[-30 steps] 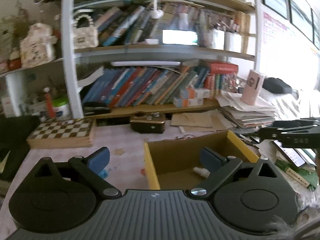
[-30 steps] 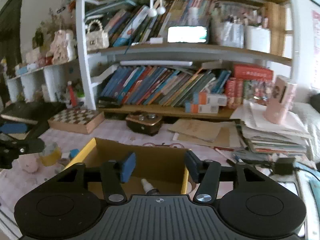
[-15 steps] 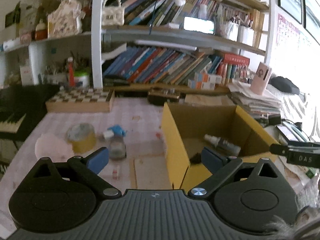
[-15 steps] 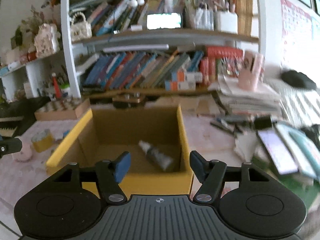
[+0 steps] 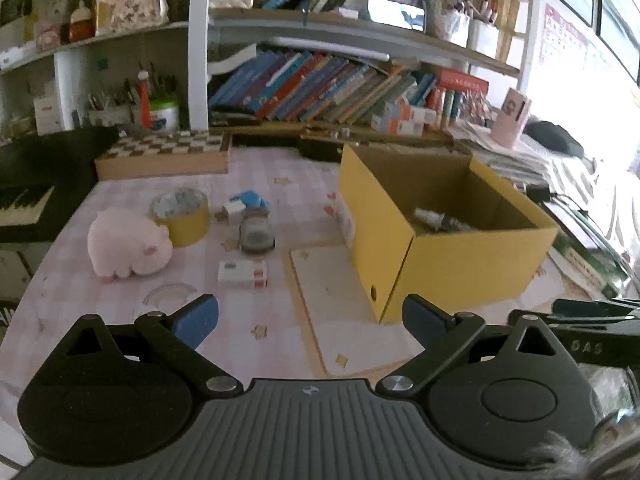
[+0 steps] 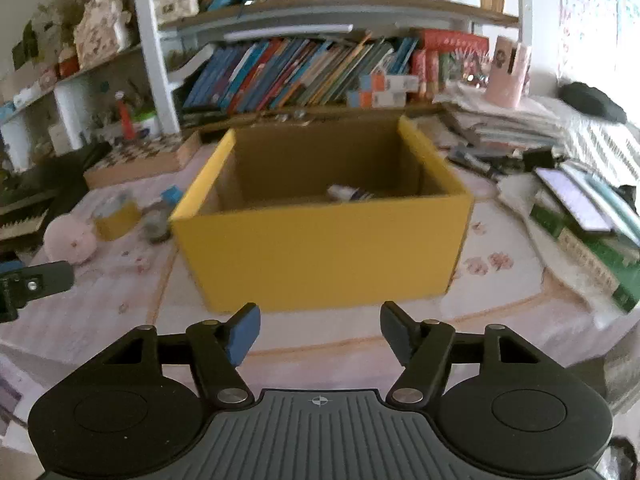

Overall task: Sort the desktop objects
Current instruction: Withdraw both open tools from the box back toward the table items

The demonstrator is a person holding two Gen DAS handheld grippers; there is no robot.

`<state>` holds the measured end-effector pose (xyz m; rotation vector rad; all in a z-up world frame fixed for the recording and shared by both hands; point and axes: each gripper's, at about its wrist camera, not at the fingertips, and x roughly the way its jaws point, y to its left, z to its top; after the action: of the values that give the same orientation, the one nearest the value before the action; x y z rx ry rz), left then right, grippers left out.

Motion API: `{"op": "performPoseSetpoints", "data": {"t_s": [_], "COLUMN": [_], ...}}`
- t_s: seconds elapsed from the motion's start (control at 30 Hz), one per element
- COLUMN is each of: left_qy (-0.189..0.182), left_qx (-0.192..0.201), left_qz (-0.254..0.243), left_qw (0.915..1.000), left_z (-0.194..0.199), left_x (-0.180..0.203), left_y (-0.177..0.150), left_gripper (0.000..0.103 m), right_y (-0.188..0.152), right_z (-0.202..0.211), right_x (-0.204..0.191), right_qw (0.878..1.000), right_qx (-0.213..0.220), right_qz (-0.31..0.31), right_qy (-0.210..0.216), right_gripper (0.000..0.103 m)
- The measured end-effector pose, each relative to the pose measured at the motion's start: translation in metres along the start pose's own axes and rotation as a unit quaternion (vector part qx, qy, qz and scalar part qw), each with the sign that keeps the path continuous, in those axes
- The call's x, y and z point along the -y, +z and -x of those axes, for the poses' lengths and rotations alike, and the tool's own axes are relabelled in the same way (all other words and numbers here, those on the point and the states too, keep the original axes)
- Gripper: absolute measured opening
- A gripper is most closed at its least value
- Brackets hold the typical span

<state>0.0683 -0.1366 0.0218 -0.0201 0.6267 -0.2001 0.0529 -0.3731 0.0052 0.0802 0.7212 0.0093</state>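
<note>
A yellow cardboard box (image 5: 440,256) stands open on the pink tablecloth, with a small white bottle (image 5: 436,218) lying inside. Left of it lie a pink plush pig (image 5: 128,246), a yellow tape roll (image 5: 182,216), a small jar (image 5: 256,234), a blue and white item (image 5: 246,202) and a small white box (image 5: 242,274). My left gripper (image 5: 310,316) hovers open and empty in front of these. In the right wrist view, my right gripper (image 6: 320,330) is open and empty just in front of the yellow box (image 6: 320,256); the bottle (image 6: 348,194) shows inside.
A flat pale board (image 5: 344,304) lies against the box's left side. A chessboard case (image 5: 164,156) sits at the back under shelves of books. A keyboard (image 5: 24,204) is at the left, and stacked papers, books and a tablet (image 6: 576,196) at the right.
Both grippers have drawn back from the box and sunk lower, so more of the tablecloth and the loose items show. The right jaws stand wider than a second ago.
</note>
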Motion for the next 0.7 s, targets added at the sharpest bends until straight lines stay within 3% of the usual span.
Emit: {"op": "performPoseSetpoints", "data": {"t_s": [0.7], "left_qy": [-0.02], "left_qx": [-0.048], "left_qz": [-0.004], "left_qw": [0.9987], "left_z": [0.023], "left_x": [-0.073], "left_y": [-0.035], "left_gripper": [0.099], "right_y": [-0.041], "right_z": [0.007], "right_x": [-0.095], "right_qw": [0.999], "right_qx": [-0.039], "right_qz": [0.025], "right_qy": [0.019], "right_gripper": [0.074]}}
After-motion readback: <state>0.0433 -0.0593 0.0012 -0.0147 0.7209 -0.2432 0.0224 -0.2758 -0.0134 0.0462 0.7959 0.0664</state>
